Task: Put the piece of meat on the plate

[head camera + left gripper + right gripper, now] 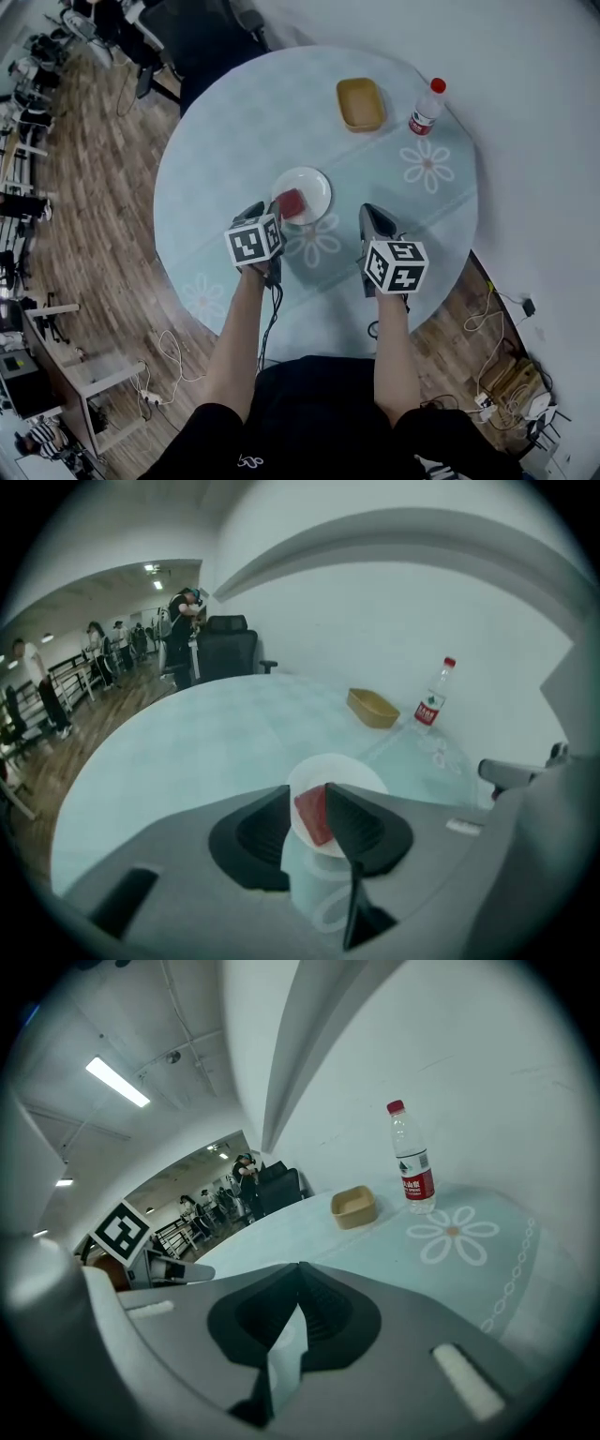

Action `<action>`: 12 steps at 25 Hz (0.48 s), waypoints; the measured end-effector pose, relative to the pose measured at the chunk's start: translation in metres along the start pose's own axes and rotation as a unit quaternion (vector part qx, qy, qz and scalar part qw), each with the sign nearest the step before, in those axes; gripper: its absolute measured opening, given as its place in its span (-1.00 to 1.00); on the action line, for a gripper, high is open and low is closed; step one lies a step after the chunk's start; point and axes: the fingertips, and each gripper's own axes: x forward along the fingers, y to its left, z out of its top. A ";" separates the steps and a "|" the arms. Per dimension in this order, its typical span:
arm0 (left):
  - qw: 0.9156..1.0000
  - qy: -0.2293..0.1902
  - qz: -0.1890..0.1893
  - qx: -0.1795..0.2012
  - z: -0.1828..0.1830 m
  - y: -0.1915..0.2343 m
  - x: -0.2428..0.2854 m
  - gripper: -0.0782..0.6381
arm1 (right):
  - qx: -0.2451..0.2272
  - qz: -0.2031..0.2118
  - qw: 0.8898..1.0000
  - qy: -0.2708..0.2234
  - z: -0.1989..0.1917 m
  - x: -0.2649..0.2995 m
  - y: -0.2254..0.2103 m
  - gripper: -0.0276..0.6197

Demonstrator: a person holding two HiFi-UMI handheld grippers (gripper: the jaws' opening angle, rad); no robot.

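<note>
The piece of meat (291, 202) lies on the plate (315, 182), so placement appears complete. The left hand-held gripper (307, 795) is released, its jaws apart just beside the meat. The right hand-held gripper (298, 1274) is clenched and empty.

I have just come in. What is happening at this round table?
A person works with a tool in each hand. The piece of meat lies on the white plate. The left tool is over it, jaws apart around the meat without squeezing it. The right tool is shut and empty, aside over the table.
</note>
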 end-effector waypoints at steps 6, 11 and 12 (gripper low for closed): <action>0.982 -0.140 -0.118 -0.054 0.035 -0.049 -0.074 -0.79 | -0.028 0.033 0.999 -0.007 0.008 -0.001 0.027 -0.90; 0.968 -0.213 -0.130 0.004 0.059 -0.083 -0.132 -0.77 | -0.060 0.086 0.992 -0.064 0.037 -0.011 0.063 -0.90; 0.965 -0.228 -0.124 0.033 0.065 -0.091 -0.141 -0.77 | -0.062 0.102 0.990 -0.080 0.044 -0.014 0.072 -0.90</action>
